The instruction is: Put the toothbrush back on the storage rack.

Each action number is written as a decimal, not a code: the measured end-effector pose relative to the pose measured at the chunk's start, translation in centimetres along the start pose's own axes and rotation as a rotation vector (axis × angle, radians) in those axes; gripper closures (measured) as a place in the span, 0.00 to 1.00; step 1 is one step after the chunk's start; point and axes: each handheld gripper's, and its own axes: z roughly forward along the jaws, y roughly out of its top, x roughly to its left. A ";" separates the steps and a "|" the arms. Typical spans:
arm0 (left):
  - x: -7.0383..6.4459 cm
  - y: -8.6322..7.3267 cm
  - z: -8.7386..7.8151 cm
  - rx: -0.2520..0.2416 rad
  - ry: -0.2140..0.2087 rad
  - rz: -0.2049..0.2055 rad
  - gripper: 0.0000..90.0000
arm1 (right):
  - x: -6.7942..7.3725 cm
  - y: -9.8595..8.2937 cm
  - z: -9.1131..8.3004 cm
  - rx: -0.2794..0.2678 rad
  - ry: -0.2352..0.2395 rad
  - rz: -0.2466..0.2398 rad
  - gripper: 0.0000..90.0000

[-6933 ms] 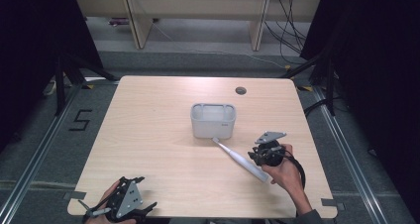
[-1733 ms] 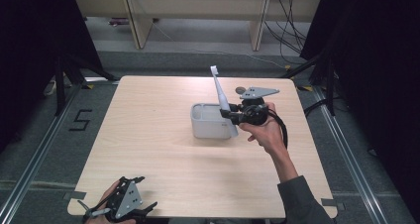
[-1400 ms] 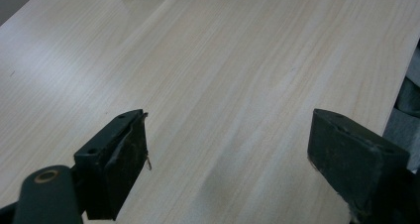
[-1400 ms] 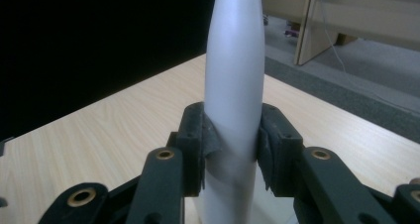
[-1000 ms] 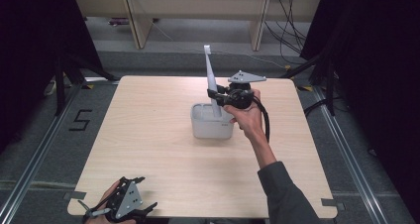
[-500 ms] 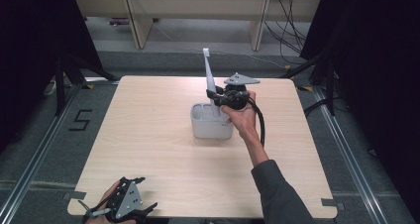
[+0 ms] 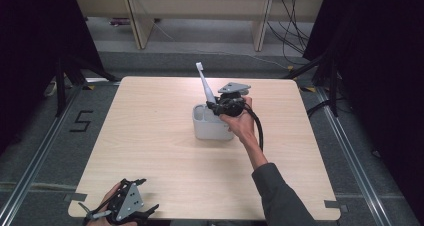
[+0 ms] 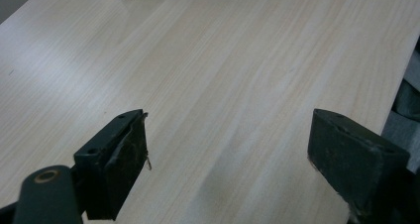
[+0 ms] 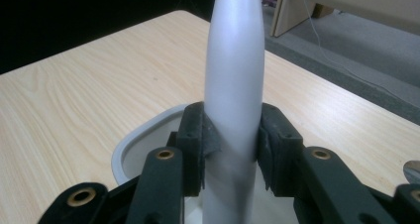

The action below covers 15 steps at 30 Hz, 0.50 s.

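Holding the electric toothbrush (image 7: 206, 88) upright over the white holder (image 7: 210, 128), my right tongs (image 9: 233, 144) are clenched on its smooth grey handle, the brush head rising above them and the holder's open mouth just below. It looks light, stiff and slippery, so I judge the thick lower handle the safest grip. My left tongs (image 8: 228, 169) sit released, nothing between them, over bare desk (image 8: 237, 60).
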 end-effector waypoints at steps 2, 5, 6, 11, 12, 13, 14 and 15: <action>0.0 0.0 -0.1 0.005 0.004 0.002 0.17 | 0.1 -0.1 0.0 0.025 -0.002 -0.012 0.74; 0.1 0.0 -0.1 0.002 0.008 0.004 0.17 | 0.3 -0.2 0.3 0.050 -0.003 -0.015 0.74; 0.0 0.0 0.0 0.004 0.029 0.007 0.17 | 0.3 -0.2 0.5 0.045 -0.005 -0.030 0.74; 0.0 0.0 0.0 0.005 0.008 0.003 0.17 | 0.2 -0.4 0.8 0.084 0.001 -0.044 0.74; 0.0 0.0 -0.1 0.009 -0.003 0.012 0.17 | 0.2 -0.5 1.0 0.082 0.002 -0.034 0.74; 0.0 0.0 0.0 0.003 -0.002 0.016 0.17 | 0.1 -0.5 1.1 0.096 0.004 -0.048 0.74; 0.0 0.0 0.0 0.003 -0.002 0.016 0.17 | 0.1 -0.5 1.1 0.096 0.004 -0.048 0.74; 0.0 0.0 -0.1 0.007 -0.001 0.012 0.17 | 0.3 -0.6 1.1 0.125 0.005 -0.022 0.74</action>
